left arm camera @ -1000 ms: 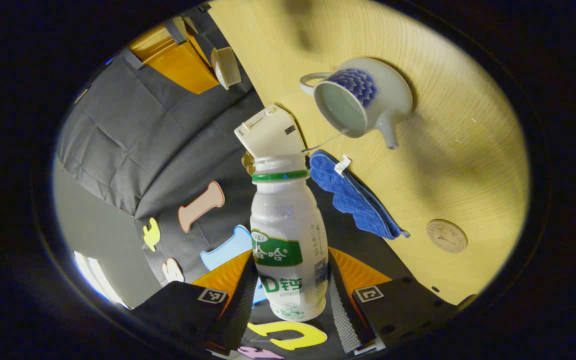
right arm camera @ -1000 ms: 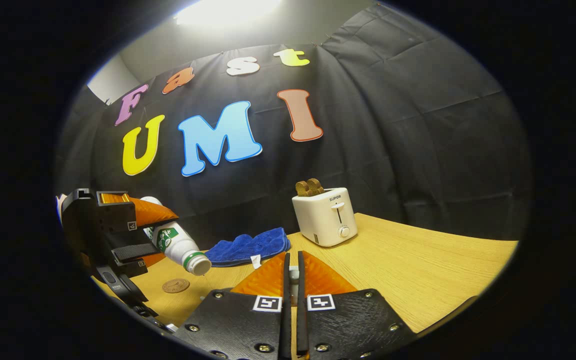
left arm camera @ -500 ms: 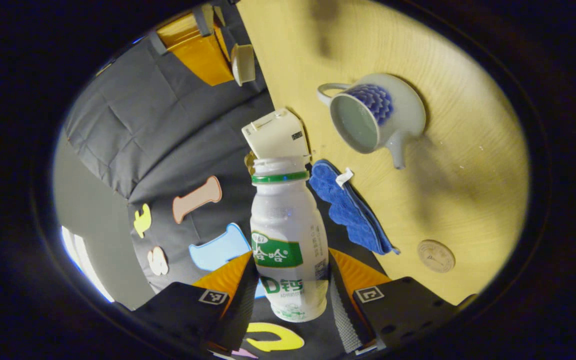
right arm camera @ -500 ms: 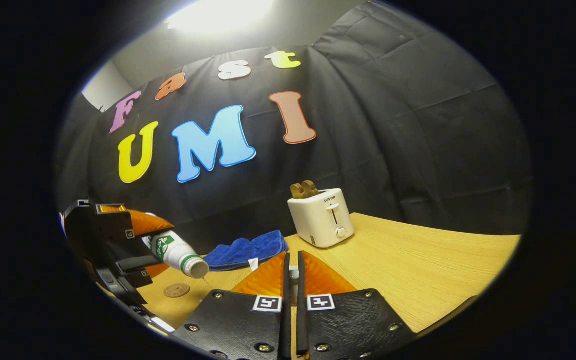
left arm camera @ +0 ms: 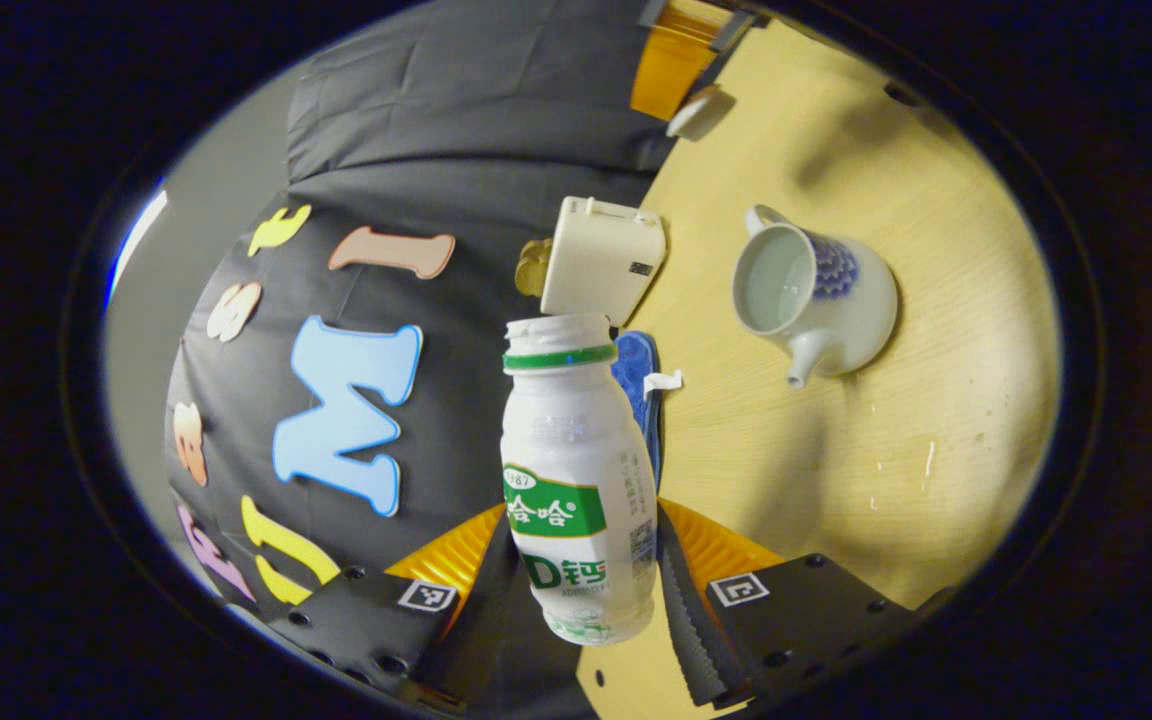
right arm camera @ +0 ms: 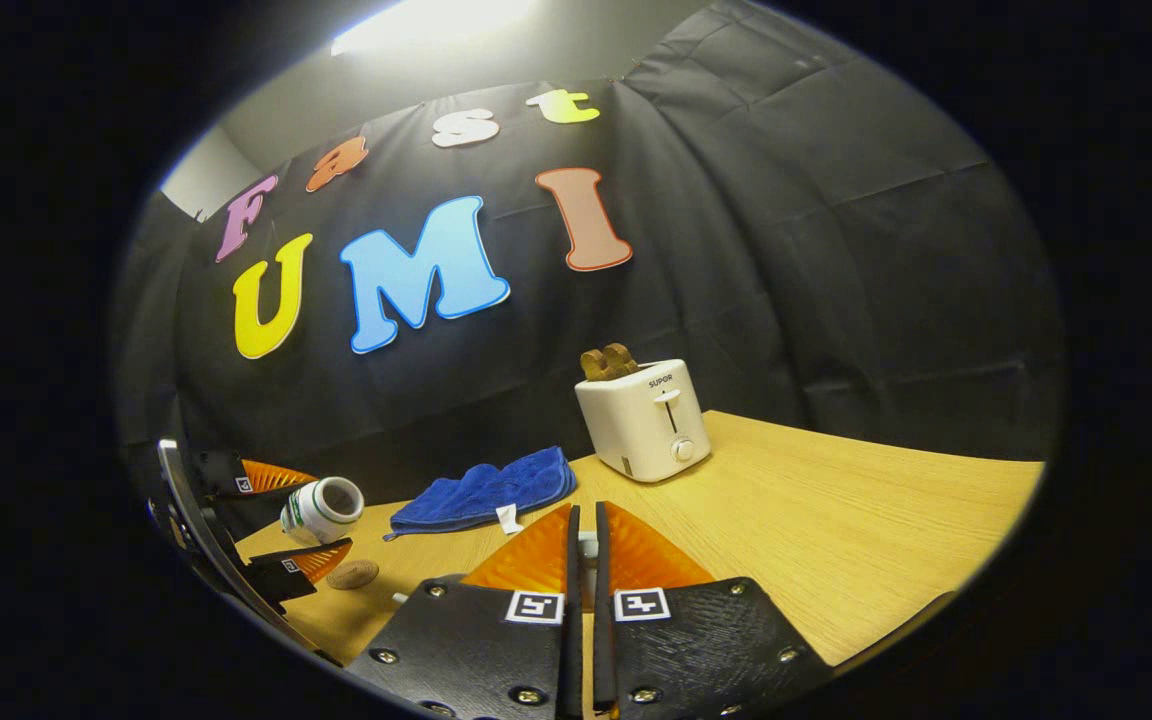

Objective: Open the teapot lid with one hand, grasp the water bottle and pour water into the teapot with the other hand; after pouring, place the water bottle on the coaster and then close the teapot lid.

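Currently my left gripper [left arm camera: 584,590] clamps the bottle [left arm camera: 578,480]; right gripper [right arm camera: 584,548] clamps the lid [left arm camera: 700,111]; teapot [left arm camera: 816,305] open; coaster [right arm camera: 352,574] bare.

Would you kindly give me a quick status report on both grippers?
Left gripper shut on water bottle, uncapped. Right gripper shut on teapot lid, held above table. Teapot open, water inside. Coaster free.
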Tool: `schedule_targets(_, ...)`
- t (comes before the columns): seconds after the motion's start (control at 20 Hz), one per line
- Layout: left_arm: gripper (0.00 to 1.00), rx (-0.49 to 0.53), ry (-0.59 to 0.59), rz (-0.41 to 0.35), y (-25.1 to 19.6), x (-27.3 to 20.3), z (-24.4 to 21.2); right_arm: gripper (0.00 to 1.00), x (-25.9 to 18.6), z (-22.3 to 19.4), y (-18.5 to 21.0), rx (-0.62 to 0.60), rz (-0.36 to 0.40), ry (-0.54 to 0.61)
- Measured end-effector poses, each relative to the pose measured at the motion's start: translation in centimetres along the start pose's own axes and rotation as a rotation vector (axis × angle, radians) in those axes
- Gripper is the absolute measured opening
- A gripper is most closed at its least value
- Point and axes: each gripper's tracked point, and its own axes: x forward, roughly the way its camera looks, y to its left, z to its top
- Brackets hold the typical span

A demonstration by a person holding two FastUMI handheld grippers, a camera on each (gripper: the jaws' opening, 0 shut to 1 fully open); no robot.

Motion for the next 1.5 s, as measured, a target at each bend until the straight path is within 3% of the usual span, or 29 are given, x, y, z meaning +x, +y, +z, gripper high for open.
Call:
schedule_targets(0.1,0.77,-0.157,0.0,0.004,-0.3,0.8,-1.0,0.04,0.2,-0.4,0.6,-0.017,0.018,0.013)
schedule_targets(0.15,0.82,-0.235,-0.003,0.011,-0.2,1.0,-1.3,0.04,0.4,-0.7,1.1,-0.027,0.028,0.02)
schedule_targets(0.2,0.77,-0.31,-0.001,0.017,-0.1,0.9,-1.7,0.04,0.6,-0.9,1.7,-0.034,0.043,0.029)
schedule_targets(0.25,0.82,-0.384,0.003,0.022,-0.2,1.1,-2.0,0.04,0.7,-1.1,2.4,-0.043,0.062,0.039)
schedule_targets(0.3,0.77,-0.453,0.004,0.023,-0.3,1.4,-2.4,0.04,0.9,-1.3,3.2,-0.054,0.08,0.049)
schedule_targets(0.35,0.82,-0.515,0.004,0.021,-0.7,1.9,-2.9,0.04,1.0,-1.5,4.0,-0.07,0.097,0.057)
schedule_targets(0.45,0.77,-0.615,0.007,0.027,-1.3,2.8,-3.6,0.04,1.2,-1.8,5.5,-0.109,0.124,0.069)
schedule_targets(0.55,0.82,-0.717,0.004,0.036,-1.7,3.1,-3.8,0.04,1.6,-2.1,6.9,-0.129,0.149,0.083)
schedule_targets(0.6,0.77,-0.766,0.006,0.044,-1.8,2.8,-3.9,0.04,1.9,-2.5,7.7,-0.135,0.162,0.094)
schedule_targets(0.65,0.82,-0.812,0.007,0.053,-1.7,2.5,-4.1,0.04,2.1,-3.0,8.4,-0.145,0.177,0.11)
schedule_targets(0.8,0.82,-0.957,0.012,0.073,-1.6,2.5,-4.1,0.04,2.6,-4.3,9.4,-0.186,0.194,0.142)
schedule_targets(0.85,0.77,-1.004,0.009,0.078,-1.5,2.6,-4.1,0.04,2.7,-4.6,9.7,-0.191,0.197,0.148)
schedule_targets(0.9,0.82,-1.039,0.007,0.089,-1.4,2.8,-4.2,0.04,2.7,-4.8,9.9,-0.196,0.199,0.153)
schedule_targets(1.0,0.82,-1.073,0.009,0.115,-1.6,2.8,-4.6,0.04,2.9,-5.3,10.1,-0.213,0.203,0.164)
schedule_targets(1.05,0.77,-1.081,0.013,0.124,-1.6,2.7,-4.6,0.04,2.9,-5.5,10.3,-0.219,0.205,0.168)
schedule_targets(1.1,0.82,-1.088,0.018,0.126,-1.7,2.7,-4.8,0.04,2.9,-5.7,10.4,-0.225,0.205,0.175)
schedule_targets(1.5,0.82,-1.135,0.027,0.14,-1.5,2.4,-5.4,0.04,3.0,-7.0,10.0,-0.248,0.191,0.2)
